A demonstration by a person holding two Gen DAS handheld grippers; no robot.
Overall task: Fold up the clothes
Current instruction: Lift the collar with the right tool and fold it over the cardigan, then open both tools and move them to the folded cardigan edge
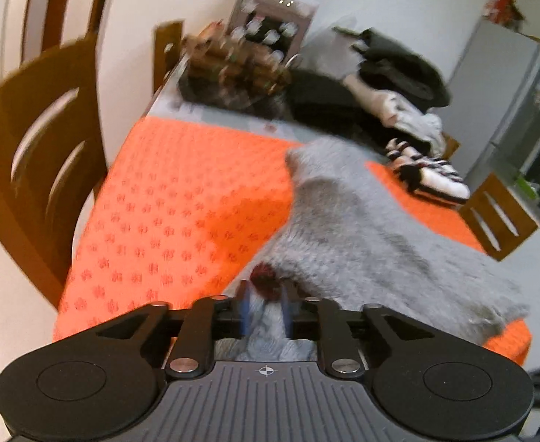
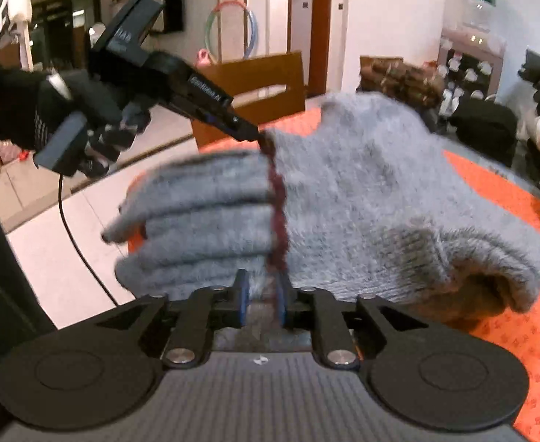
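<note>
Over orange cloth point(image 1: 166, 199), both jaws pinch grey sweater point(image 2: 362, 191).

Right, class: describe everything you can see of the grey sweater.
The sweater is fuzzy grey knit with a dark red trim line. It is partly folded, bunched in layers, lifted at one edge over the orange cloth. The left gripper and the right gripper are each shut on that trimmed edge.
</note>
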